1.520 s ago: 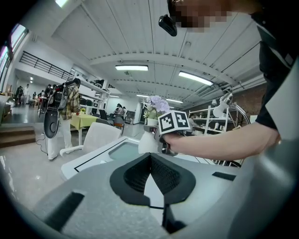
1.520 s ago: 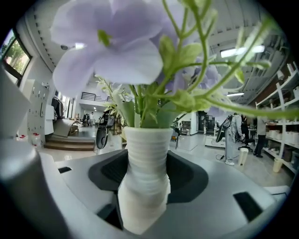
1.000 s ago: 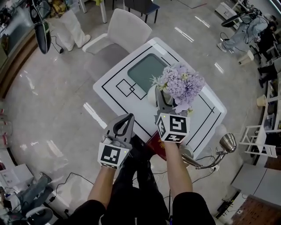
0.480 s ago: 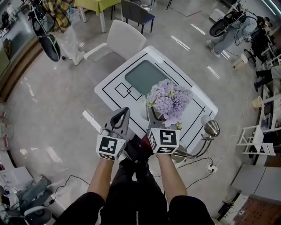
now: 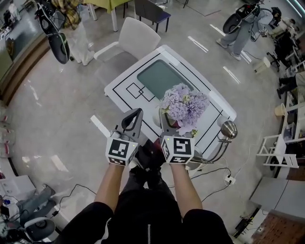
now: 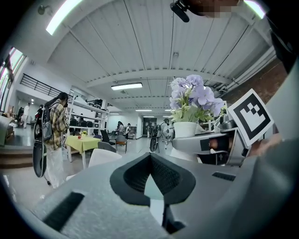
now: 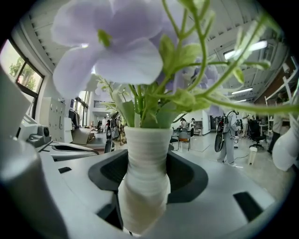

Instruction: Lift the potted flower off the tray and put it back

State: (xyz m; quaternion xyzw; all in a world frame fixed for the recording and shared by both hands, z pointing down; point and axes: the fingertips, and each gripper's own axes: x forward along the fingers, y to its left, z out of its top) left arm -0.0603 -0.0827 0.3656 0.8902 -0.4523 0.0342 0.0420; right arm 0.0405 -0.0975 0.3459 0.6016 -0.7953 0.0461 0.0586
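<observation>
A white ribbed pot [image 7: 145, 154] is holding pale purple flowers [image 5: 185, 102] on green stems, and the right gripper [image 5: 163, 119] is clamping its jaws around the pot's narrow body. The pot is hanging over the white table [image 5: 125, 90], at about 5 o'clock from the grey-green tray [image 5: 159, 78]. The left gripper [image 5: 135, 116] is hovering at the pot's 9 o'clock, jaws pressed together and empty.

white table [image 5: 125, 82] with black line pattern | white chair [image 5: 136, 38] at its far side | dark chair [image 5: 152, 7] farther back | silver lamp [image 5: 228, 129] by the table's right edge | yellow table [image 6: 81, 142] across hall | person in plaid [image 6: 55, 126] near it
</observation>
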